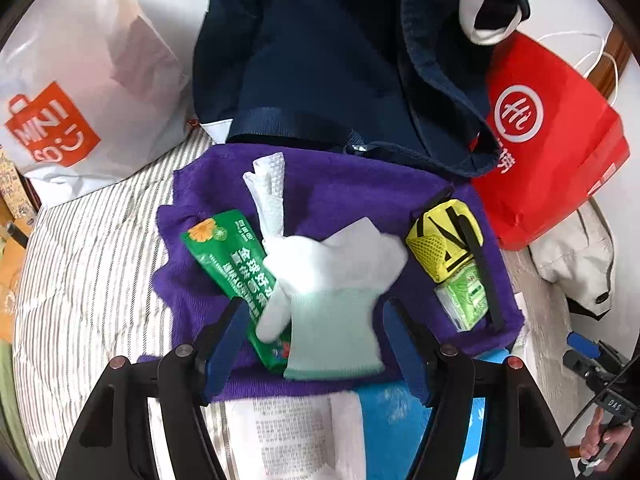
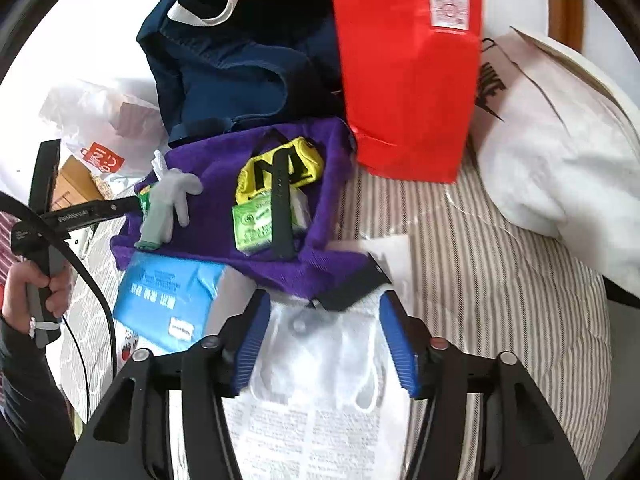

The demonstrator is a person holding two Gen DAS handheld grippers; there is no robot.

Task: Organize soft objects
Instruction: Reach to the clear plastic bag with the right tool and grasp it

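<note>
Your left claw (image 1: 316, 344), jaws spread, straddles white knit glove (image 1: 332, 280) on purple fleece towel (image 1: 360, 188); pick-up pending, close on cuff next. Right claw (image 2: 326, 334) gapes, empty, near towel's edge.

White plastic bag (image 1: 80, 92): orange "MINISO" logo; red bag (image 1: 556, 148): white circled "Hi" emblem; white paper bag (image 2: 536, 120): black Nike wordmark

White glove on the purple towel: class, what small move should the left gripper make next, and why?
Probably close the left gripper on the white glove. Its blue fingers stand open on either side of the glove's cuff, which lies loose on the purple towel over the green packet. Nothing is held yet, so a grip comes before any lift.
</note>
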